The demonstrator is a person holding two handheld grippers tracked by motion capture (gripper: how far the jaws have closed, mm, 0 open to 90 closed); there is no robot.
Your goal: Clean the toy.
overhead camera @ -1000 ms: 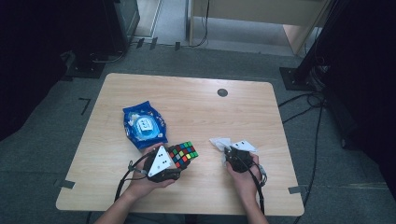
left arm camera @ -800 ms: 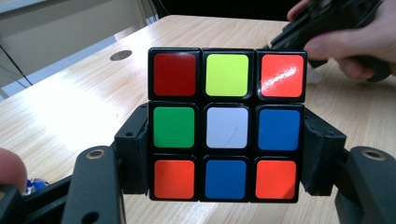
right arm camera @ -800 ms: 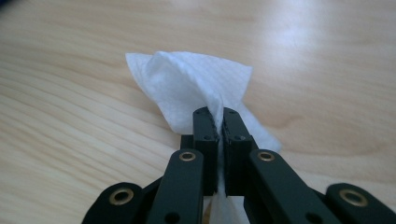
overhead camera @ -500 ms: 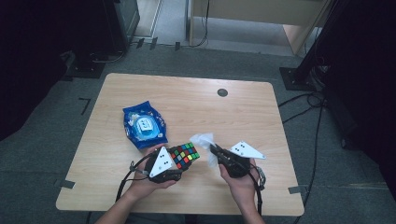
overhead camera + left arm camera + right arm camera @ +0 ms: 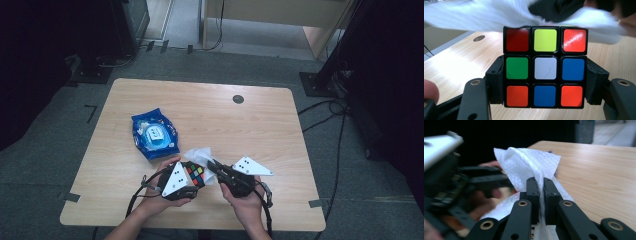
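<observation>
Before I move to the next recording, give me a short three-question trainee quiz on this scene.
1. What does the left hand-held gripper hold?
2. True or false: the right hand-held gripper is shut on the white tissue.
3. What lies on the table behind the cube: A a blue packet, B a mug, C a book?

Key: 1. The puzzle cube, clamped between its jaws. 2. True. 3. A, the blue packet.

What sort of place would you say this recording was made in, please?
Probably a lab or studio set up for recording: a lone wooden table on grey carpet, black stand bases and trailing cables around it, and dark curtains at both sides.
</observation>
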